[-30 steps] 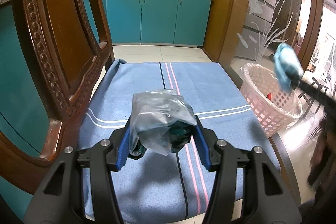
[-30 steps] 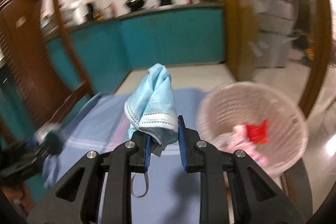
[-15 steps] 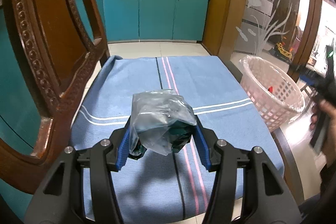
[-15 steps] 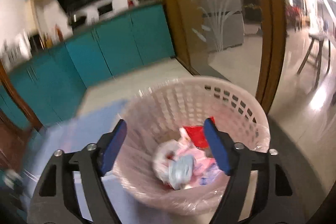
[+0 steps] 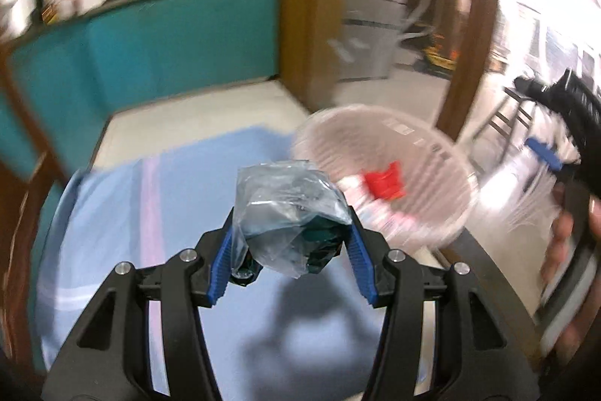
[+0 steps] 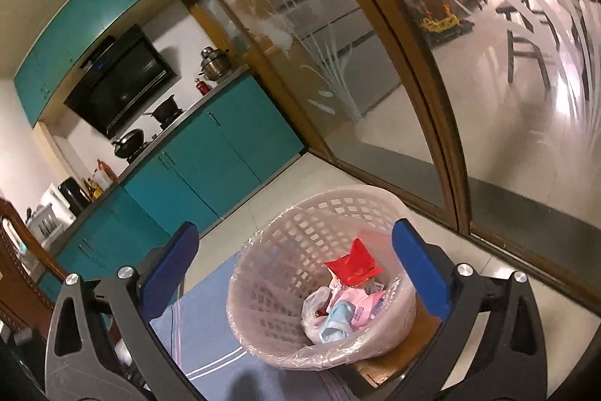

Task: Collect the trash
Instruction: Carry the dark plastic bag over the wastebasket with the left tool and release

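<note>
right gripper (image 6: pixel 296 265): fingers just opened wide, empty, blue mask (image 6: pixel 332 324) now in basket (image 6: pixel 263 243) | left gripper (image 5: pixel 289 250): grips plastic bag (image 5: pixel 285 213), swung toward basket | next: drop bag

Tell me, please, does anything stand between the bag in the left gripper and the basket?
Nothing visible does: the crumpled plastic bag sits clamped in the left gripper, and the basket lies just beyond it, its mouth uncovered.
</note>
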`<state>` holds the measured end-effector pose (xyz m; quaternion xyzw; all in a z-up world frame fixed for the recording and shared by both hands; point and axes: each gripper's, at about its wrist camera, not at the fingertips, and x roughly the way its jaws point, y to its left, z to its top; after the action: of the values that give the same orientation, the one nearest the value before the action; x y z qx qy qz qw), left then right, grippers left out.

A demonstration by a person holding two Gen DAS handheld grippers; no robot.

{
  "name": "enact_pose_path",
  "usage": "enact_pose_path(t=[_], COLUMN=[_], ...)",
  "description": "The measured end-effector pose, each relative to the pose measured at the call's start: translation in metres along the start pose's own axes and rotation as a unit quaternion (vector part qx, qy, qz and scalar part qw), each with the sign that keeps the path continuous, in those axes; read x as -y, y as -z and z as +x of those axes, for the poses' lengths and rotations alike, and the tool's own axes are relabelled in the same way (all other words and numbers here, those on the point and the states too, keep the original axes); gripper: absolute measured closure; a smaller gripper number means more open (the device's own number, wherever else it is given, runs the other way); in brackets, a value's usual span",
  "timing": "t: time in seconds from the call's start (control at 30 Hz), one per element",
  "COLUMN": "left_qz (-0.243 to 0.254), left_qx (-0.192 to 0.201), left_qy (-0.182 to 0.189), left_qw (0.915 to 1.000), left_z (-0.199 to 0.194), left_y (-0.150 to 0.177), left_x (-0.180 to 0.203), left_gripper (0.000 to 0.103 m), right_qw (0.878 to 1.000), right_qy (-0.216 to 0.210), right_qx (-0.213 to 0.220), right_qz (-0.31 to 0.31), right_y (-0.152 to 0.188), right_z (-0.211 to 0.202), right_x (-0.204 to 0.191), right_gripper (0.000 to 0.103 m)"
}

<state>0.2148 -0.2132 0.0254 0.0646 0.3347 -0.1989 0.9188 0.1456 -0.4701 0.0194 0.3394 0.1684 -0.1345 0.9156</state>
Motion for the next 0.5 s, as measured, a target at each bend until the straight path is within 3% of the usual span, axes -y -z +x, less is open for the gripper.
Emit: enact_pose_path(t=[0.1, 0.13, 0.17, 0.23, 0.37, 0.5], left_qz=[0.036, 0.042, 0.047, 0.047, 0.032, 0.037], left_qx=[0.006, 0.010, 0.014, 0.028, 0.013, 0.030], left_qy=[0.025, 0.029, 0.026, 0.011, 0.001, -0.032], left_qw=[0.9990, 0.9986, 0.9985, 0.9984, 0.9994, 0.9984], left_z=[0.024, 0.031, 0.038, 0.046, 0.046, 0.019], left_y=[-0.037, -0.045, -0.053, -0.057, -0.049, -0.035], left_x=[0.047, 0.059, 0.070, 0.080, 0.074, 0.048], left_gripper=[0.044, 0.035, 0.019, 0.009, 0.007, 0.004], right_qw=[1.000, 1.000, 1.000, 1.000, 1.000, 1.000], right_qy=[0.005, 0.008, 0.010, 0.008, 0.004, -0.003], right_qx=[0.002, 0.004, 0.003, -0.001, -0.002, -0.004], right_qz=[0.008, 0.011, 0.017, 0.021, 0.016, 0.008], right_y=[-0.005, -0.006, -0.007, -0.009, -0.009, -0.006], right_z=[-0.001, -0.001, -0.001, 0.000, 0.000, 0.000], right_x=[0.007, 0.010, 0.013, 0.015, 0.015, 0.006], right_gripper=[0.003, 0.003, 0.003, 0.003, 0.003, 0.003])
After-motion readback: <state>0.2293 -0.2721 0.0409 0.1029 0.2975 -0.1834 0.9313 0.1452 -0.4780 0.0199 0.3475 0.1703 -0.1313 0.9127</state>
